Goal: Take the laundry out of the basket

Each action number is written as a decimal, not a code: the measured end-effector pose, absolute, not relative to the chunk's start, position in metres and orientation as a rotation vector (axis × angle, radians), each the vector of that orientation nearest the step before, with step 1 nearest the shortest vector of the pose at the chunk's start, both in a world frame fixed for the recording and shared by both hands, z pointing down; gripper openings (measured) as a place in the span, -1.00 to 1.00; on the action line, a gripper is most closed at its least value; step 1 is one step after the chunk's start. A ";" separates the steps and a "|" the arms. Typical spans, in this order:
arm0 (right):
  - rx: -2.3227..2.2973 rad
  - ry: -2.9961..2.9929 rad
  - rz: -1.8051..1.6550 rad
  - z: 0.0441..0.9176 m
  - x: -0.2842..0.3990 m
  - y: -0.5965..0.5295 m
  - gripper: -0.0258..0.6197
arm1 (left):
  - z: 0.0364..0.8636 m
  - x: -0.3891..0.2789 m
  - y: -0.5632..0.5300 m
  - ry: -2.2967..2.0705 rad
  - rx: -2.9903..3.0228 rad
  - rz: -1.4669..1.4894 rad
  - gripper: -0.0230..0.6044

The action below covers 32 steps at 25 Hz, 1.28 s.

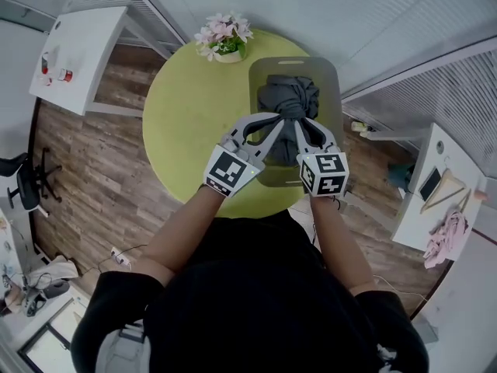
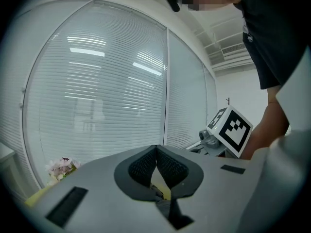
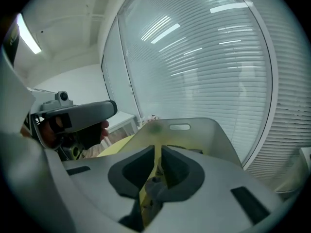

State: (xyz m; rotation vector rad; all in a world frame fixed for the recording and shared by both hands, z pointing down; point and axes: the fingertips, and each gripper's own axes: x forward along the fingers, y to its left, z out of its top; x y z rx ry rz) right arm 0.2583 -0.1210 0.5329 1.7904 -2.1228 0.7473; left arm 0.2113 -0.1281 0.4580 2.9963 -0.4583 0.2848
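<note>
Dark grey laundry [image 1: 289, 99] lies bunched in the grey basket [image 1: 332, 76] on the round table [image 1: 186, 107]. Left gripper [image 2: 156, 148] and right gripper [image 3: 158, 149] both closed, empty, over its near side. Likely the reach step; next, open the jaws and dip into the cloth.

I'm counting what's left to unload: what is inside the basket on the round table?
Crumpled dark grey laundry fills the basket. Anything beneath it is covered, and the left gripper and right gripper hide the basket's near end.
</note>
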 end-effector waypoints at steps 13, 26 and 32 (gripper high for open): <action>1.589 -1.878 1.113 0.650 0.271 -0.156 -0.18 | 0.477 0.219 -0.161 -0.587 3.028 0.290 -0.90; 1.599 -1.575 1.331 0.755 0.290 -0.158 0.41 | 0.495 0.214 -0.178 -0.661 2.976 0.265 -0.89; 1.554 -1.518 1.401 0.788 0.284 -0.161 0.42 | 0.501 0.212 -0.185 -0.690 2.928 0.278 -0.89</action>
